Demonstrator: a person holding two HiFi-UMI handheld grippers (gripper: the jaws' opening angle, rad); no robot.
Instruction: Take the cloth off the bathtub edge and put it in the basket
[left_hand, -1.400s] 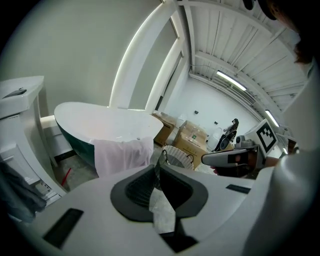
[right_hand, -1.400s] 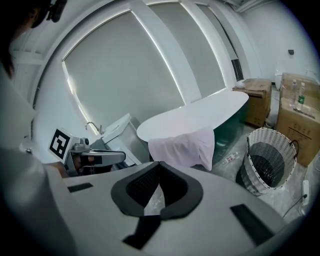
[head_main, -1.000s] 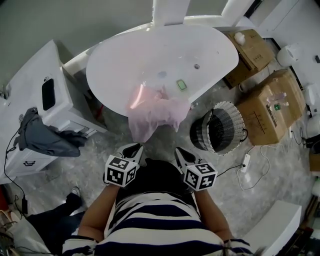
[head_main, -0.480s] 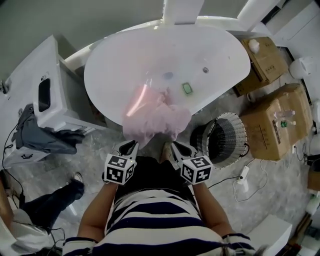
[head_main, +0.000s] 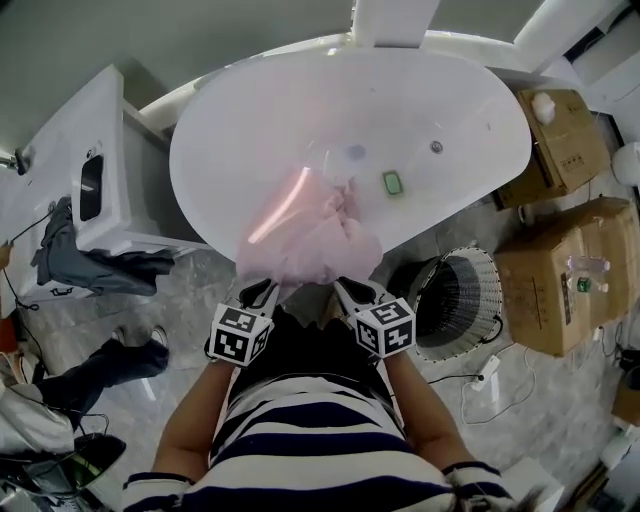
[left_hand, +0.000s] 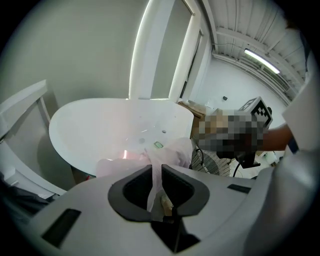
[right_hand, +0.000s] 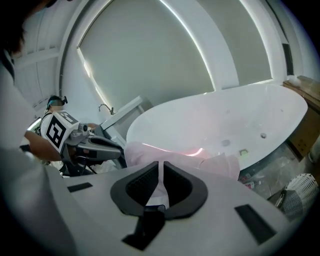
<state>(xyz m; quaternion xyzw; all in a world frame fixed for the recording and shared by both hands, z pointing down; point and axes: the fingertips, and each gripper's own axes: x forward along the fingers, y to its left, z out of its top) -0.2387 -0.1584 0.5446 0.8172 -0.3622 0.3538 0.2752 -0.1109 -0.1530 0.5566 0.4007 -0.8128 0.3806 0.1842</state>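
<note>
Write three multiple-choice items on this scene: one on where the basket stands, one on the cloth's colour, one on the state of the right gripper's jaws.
1. Where does the basket stand?
A. On a cardboard box
B. On the floor beside the bathtub, at the person's right
C. On the white cabinet

2. What colour is the cloth?
A. Grey
B. Pink
C. Green

3. How do the jaws of the right gripper stand?
A. Wide apart and empty
B. Closed on the basket's rim
C. Closed on the cloth

Answers:
1 B: the head view shows it on the floor, just right of the tub.
2 B: it reads pale pink in every view.
3 C: the right gripper view shows a fold of cloth pinched between the closed jaws.
</note>
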